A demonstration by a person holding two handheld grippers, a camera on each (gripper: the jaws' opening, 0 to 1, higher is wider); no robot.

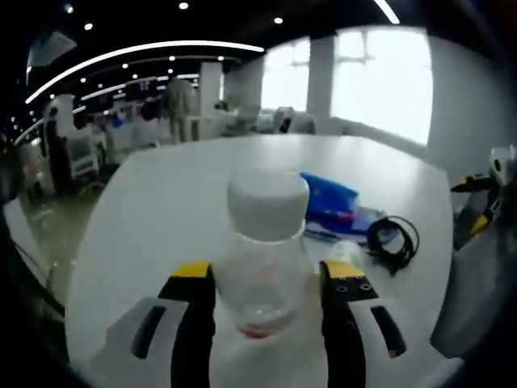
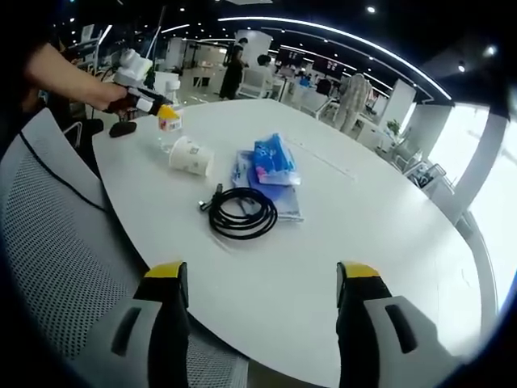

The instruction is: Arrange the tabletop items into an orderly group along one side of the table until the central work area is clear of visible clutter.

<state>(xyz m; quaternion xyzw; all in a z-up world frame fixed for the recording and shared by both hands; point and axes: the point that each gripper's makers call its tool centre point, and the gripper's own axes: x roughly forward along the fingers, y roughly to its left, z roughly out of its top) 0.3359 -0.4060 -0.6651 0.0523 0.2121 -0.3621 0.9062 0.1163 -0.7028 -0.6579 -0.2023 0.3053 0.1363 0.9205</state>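
Note:
A clear plastic bottle [image 1: 262,259] with a white cap stands on the white table [image 1: 161,210] between my left gripper's [image 1: 268,271] yellow-tipped jaws, which press on its sides. In the right gripper view the same left gripper [image 2: 153,105], held by a hand, is at the table's far left end over the bottle [image 2: 166,136]. A paper cup [image 2: 190,155] lies on its side next to it. Mid-table are a coiled black cable [image 2: 242,214] and a blue packet [image 2: 271,162] on a clear sleeve. My right gripper [image 2: 262,279] is open over the table's near edge, with nothing in it.
A grey mesh chair [image 2: 56,242] stands against the table's near-left edge. Another chair [image 1: 477,283] is at the right of the left gripper view. The blue packet [image 1: 327,198] and cable [image 1: 393,240] lie beyond the bottle. People stand far back in the office.

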